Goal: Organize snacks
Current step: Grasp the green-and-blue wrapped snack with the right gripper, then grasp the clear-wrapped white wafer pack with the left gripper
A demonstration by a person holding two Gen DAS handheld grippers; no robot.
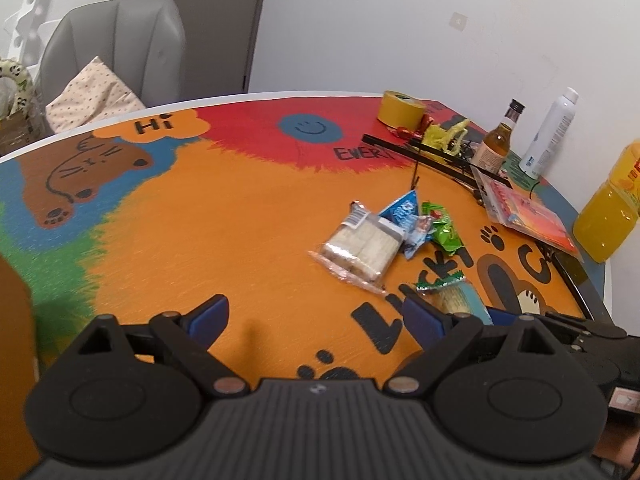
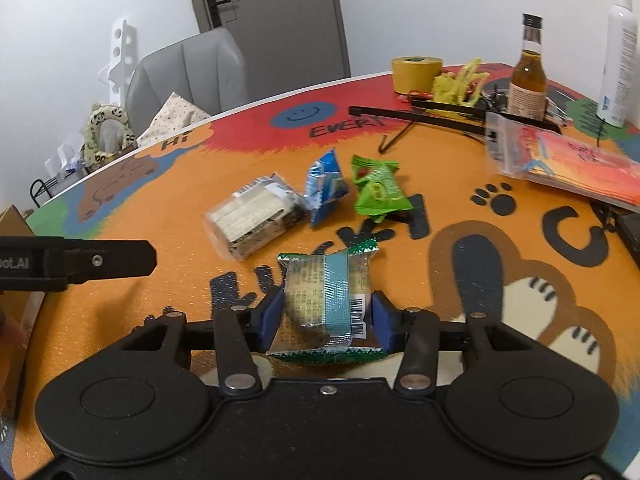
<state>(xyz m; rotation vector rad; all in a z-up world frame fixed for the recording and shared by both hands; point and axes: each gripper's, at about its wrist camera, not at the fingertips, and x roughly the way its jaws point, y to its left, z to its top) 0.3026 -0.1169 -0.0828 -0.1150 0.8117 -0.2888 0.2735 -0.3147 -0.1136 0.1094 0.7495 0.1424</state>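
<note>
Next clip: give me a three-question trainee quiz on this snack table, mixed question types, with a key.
1. True or false: the right gripper is shut on the green-edged packet.
2. Which snack lies between the clear cracker pack and the green pouch? A) blue pouch B) tape roll C) brown bottle
3. Fill in: the left gripper is ____, with nothing between its pads.

Key: 1 true; 2 A; 3 open
</note>
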